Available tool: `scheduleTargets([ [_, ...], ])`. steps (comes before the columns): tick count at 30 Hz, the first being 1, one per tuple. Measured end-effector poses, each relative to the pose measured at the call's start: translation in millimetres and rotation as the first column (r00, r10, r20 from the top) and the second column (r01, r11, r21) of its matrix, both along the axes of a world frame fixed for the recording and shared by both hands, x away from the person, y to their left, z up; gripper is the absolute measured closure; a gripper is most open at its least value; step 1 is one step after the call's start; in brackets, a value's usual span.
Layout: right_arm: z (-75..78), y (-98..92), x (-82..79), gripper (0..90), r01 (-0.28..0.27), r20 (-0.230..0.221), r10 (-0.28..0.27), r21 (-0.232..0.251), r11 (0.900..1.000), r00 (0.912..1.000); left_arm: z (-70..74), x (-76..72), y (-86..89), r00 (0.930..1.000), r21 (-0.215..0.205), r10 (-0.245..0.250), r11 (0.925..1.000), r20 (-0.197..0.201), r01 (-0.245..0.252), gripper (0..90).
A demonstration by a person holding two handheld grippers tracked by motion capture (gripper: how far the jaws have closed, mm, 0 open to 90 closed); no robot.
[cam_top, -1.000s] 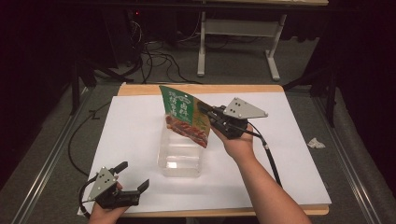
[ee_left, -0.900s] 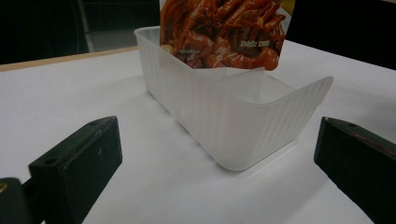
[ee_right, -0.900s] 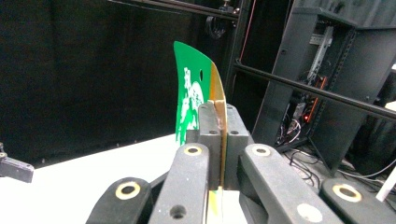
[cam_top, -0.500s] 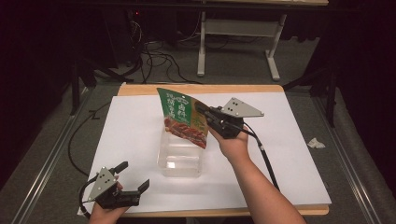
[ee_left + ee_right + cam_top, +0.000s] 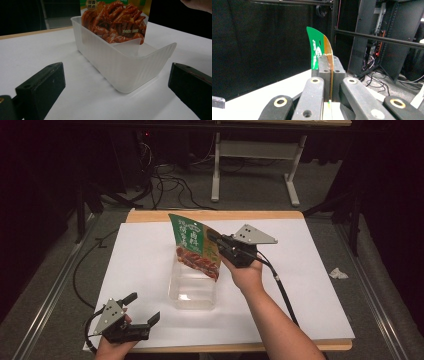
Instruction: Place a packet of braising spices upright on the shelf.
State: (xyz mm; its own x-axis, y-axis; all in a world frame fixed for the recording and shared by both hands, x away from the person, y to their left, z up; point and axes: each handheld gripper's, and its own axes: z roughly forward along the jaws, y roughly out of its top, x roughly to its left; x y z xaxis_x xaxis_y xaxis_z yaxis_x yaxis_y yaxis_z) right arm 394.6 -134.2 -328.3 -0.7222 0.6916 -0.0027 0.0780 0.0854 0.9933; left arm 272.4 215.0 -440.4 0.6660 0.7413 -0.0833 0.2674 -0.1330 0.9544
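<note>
Green-and-orange printed foil snack pouch (image 5: 196, 246) hangs tilted above the far end of the clear ribbed plastic tub (image 5: 192, 287), its lower edge dipping just inside the tub's rim, held by its right edge in the right hand-held gripper (image 5: 216, 241), whose jaws are clamped tight on the pouch's thin edge (image 5: 329, 53). Left hand-held gripper (image 5: 144, 311) rests at the near left corner of the white-covered worktop (image 5: 310, 270), jaws spread wide with nothing between them, well apart from the tub.
</note>
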Motion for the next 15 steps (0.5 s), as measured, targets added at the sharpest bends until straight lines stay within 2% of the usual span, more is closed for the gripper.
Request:
scheduleTargets([
  [15,-14.7,7.3,2.2,90.0,0.013,-0.031,-0.014,-0.037,0.999,0.9994,-0.2,1.0,-0.5,1.0,0.004,-0.005,1.0,-0.002,0.005,1.6],
])
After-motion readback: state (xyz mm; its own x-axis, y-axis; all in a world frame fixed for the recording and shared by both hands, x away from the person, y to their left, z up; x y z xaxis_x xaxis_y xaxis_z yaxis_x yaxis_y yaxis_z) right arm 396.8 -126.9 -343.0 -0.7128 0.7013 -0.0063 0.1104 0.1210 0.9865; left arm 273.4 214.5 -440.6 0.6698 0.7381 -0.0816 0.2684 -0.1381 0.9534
